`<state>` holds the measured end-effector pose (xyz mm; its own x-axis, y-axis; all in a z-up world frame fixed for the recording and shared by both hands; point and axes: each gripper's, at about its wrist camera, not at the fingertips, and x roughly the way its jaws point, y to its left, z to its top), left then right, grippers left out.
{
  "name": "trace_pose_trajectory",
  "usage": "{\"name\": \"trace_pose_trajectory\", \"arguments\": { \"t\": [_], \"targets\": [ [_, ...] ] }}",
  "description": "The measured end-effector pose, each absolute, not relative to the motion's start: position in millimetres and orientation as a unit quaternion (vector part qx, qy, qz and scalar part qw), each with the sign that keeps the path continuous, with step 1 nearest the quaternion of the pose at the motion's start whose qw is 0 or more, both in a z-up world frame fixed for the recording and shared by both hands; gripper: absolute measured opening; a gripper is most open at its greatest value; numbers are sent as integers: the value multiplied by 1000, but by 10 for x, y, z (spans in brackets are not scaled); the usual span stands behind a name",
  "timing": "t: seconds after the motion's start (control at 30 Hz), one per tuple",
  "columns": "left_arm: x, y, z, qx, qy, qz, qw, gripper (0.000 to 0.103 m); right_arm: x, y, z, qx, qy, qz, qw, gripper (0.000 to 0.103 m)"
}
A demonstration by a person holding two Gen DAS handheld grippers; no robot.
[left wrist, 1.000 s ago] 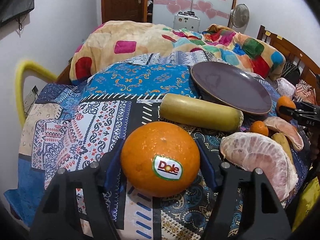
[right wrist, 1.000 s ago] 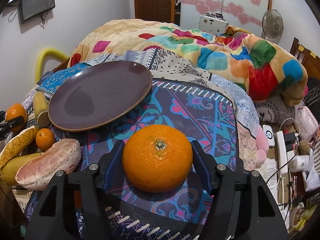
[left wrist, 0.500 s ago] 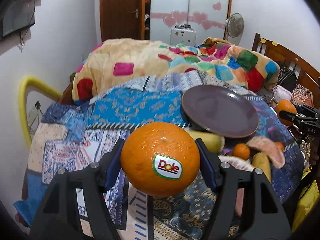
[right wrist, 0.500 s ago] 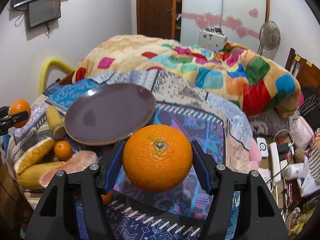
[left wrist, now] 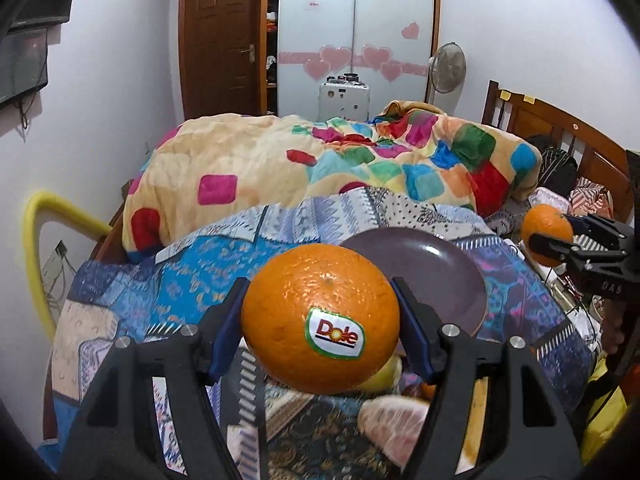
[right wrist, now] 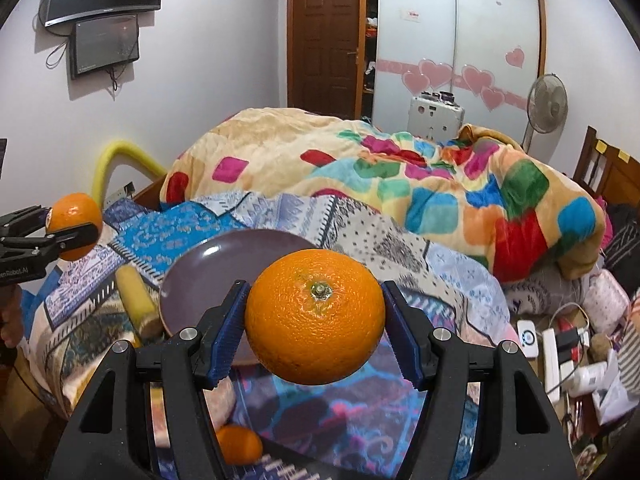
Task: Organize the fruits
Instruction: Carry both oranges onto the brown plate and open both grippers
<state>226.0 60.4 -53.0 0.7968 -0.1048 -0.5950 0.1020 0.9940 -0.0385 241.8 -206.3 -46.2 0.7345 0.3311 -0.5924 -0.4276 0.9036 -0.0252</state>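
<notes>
Left wrist view: left tool (left wrist: 320, 322) clamping a Dole-stickered orange (left wrist: 320, 320) between half-spread jaws, purple plate (left wrist: 444, 268) lying just beyond.

Right wrist view: right tool (right wrist: 314, 318) gripping a stem-up orange (right wrist: 315, 317) likewise, plate (right wrist: 208, 276) sitting beyond-left.

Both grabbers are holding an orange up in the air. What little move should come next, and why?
Probably carry one orange forward over the purple plate and lower it. The left gripper is shut on the Dole orange, the right gripper on the plain orange, and the plate looks bare.
</notes>
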Motion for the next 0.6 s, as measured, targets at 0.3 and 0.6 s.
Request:
{"name": "trace_pose_trajectory", "arguments": {
  "t": [0.3, 0.6],
  "targets": [
    [2661, 515, -596, -8, 332, -52, 942, 69, 2681, -1880, -507, -67, 304, 216, 925, 62],
    [3111, 425, -757, -1, 359, -44, 932, 69, 2984, -1693, -673, -79, 323, 215, 918, 62]
  ]
}}
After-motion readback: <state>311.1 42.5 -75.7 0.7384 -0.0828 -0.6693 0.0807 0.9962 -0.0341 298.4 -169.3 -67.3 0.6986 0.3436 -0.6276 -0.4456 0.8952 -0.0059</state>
